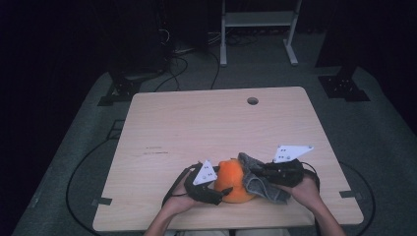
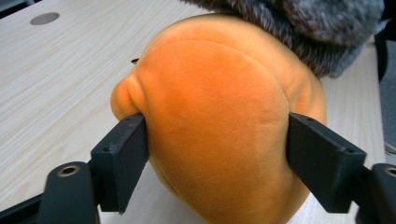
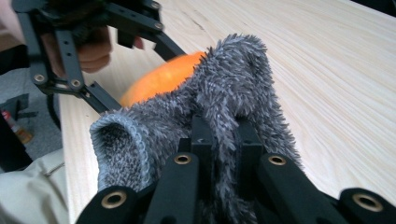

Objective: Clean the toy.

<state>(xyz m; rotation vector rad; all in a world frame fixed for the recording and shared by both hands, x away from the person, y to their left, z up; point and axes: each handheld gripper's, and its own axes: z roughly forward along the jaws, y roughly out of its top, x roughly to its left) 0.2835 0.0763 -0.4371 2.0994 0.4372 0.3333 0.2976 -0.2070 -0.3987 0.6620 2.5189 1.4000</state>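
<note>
An orange plush toy (image 1: 232, 184) sits on the wooden table (image 1: 196, 128) near its front edge. My left gripper (image 1: 222, 191) grips it from the left. In the left gripper view the two black jaws of the left gripper (image 2: 217, 135) press into the orange plush toy (image 2: 215, 116) on both sides and dent it. A grey fuzzy sock (image 1: 253, 182) drapes over the toy's right side. My right gripper (image 1: 261, 173) is shut on it. In the right gripper view the right gripper (image 3: 224, 128) pinches the grey sock (image 3: 233, 79); the sock's cuffed opening hangs to the left, with the orange toy (image 3: 159, 79) behind.
A round cable hole (image 1: 252, 101) lies near the table's far edge. Behind the table, a white frame (image 1: 258, 19), black stands and cables stand on the grey floor. Both hands work close to the front edge (image 1: 221, 227).
</note>
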